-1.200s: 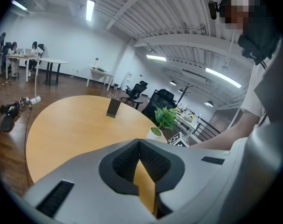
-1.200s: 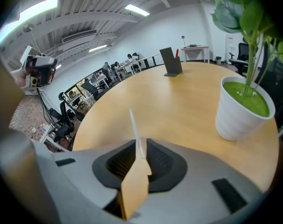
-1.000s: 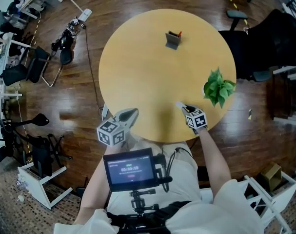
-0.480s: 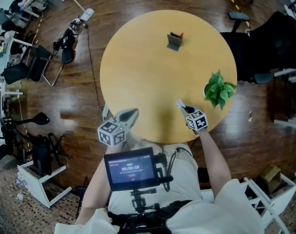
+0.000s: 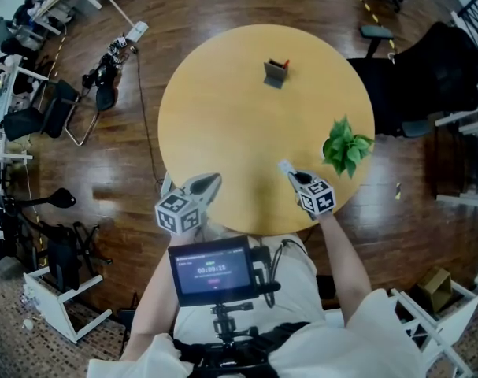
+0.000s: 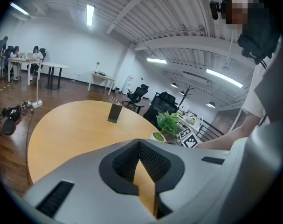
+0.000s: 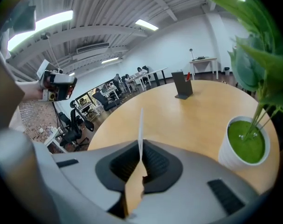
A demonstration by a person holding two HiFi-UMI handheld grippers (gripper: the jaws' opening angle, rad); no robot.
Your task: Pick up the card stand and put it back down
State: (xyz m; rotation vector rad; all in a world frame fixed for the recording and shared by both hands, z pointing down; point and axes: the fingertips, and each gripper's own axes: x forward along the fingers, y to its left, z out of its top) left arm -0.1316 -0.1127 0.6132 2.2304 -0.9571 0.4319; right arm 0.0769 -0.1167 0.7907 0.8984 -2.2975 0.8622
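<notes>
The dark grey card stand (image 5: 276, 72) is upright at the far side of the round wooden table (image 5: 223, 109), with a red-tipped item in it. It also shows in the left gripper view (image 6: 114, 112) and in the right gripper view (image 7: 182, 85). Both grippers are far from it, at the near edge. My right gripper (image 5: 291, 173) is shut on a thin white card (image 7: 141, 129) that sticks out edge-on past the jaws (image 5: 284, 165). My left gripper (image 5: 209, 183) is shut with nothing in it; its pads (image 6: 150, 160) meet at the tips.
A small green plant in a white pot (image 5: 345, 146) stands at the table's right edge, close to the right gripper (image 7: 246, 139). Office chairs, cables and desks surround the table on the wooden floor. A screen rig sits at my chest (image 5: 211, 270).
The right gripper has risen a little above the table with the white card in its jaws. The left gripper has stayed where it was.
</notes>
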